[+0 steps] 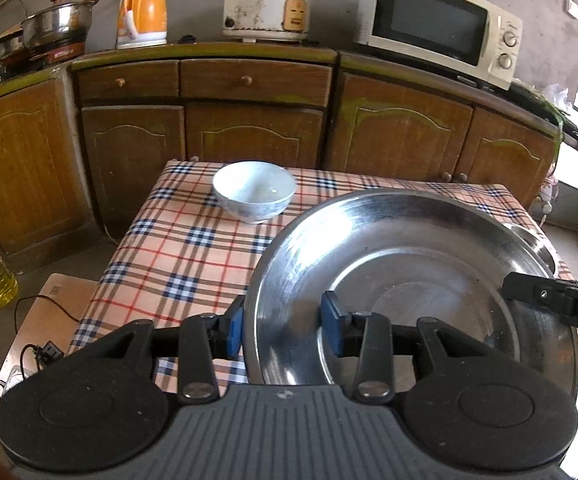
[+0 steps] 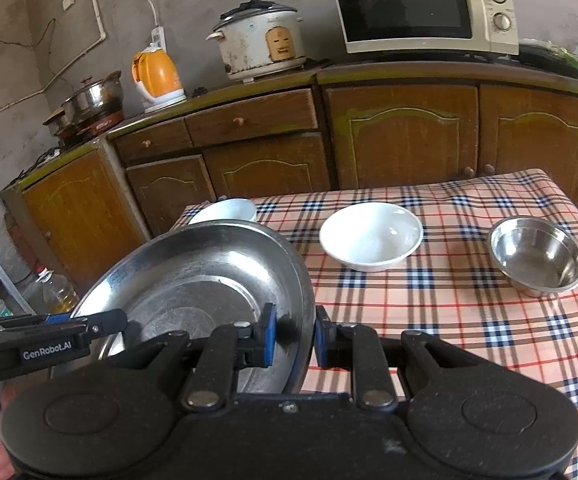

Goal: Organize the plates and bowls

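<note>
Both grippers' jaws are clenched on the steel plate (image 1: 409, 280), left gripper (image 1: 285, 328) and right gripper (image 2: 295, 338) on opposite rims; plate raised over the counter (image 2: 449, 300); white bowl (image 2: 371, 236) beyond it; steel bowl (image 2: 537, 254) farther right.

white bowl (image 2: 371, 236) and steel bowl (image 2: 537, 256) well apart, bare cloth (image 2: 449, 300) between

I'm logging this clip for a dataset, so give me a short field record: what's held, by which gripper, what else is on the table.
held item: large steel plate, tilted above the table
left gripper: jaws clamped on the plate's left rim
right gripper: jaws clamped on the plate's right rim
table: plaid cloth
on table: patterned white bowl, plain white bowl, small steel bowl
stacking: bowls apart, none nested
</note>
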`<state>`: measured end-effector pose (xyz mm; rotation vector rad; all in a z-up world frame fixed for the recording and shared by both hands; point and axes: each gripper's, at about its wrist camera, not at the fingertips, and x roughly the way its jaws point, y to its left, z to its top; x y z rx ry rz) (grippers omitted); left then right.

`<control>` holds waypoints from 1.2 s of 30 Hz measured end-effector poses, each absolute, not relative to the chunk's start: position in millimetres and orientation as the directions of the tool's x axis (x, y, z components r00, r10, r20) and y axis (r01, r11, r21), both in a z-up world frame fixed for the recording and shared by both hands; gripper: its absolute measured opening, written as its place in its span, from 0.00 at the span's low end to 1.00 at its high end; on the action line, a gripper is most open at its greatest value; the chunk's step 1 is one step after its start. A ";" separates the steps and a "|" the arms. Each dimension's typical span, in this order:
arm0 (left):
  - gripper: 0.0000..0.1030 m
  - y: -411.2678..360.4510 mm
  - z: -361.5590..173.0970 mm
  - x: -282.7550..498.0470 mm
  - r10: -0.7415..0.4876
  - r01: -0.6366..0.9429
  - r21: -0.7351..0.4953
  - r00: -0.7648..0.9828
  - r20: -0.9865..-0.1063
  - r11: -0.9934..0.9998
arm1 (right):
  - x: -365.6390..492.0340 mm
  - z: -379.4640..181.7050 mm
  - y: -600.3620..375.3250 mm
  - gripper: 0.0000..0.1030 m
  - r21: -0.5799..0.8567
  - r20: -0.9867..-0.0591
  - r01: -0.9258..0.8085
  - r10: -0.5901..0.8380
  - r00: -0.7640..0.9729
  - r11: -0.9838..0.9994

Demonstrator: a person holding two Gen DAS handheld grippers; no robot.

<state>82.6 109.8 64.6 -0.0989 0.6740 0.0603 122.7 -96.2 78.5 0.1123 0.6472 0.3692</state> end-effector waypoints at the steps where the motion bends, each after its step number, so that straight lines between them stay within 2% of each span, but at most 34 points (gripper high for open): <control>1: 0.38 112.7 64.1 83.0 0.027 -0.091 -0.071 0.779 -0.627 0.993 | 124.2 77.8 -92.6 0.24 0.215 -0.569 -0.304 0.372 0.733 0.928; 36: 0.38 209.7 -3.5 108.7 0.116 -0.199 -0.035 0.695 -0.709 0.979 | 177.6 -8.9 19.3 0.26 0.222 -0.640 -0.391 0.437 0.632 0.893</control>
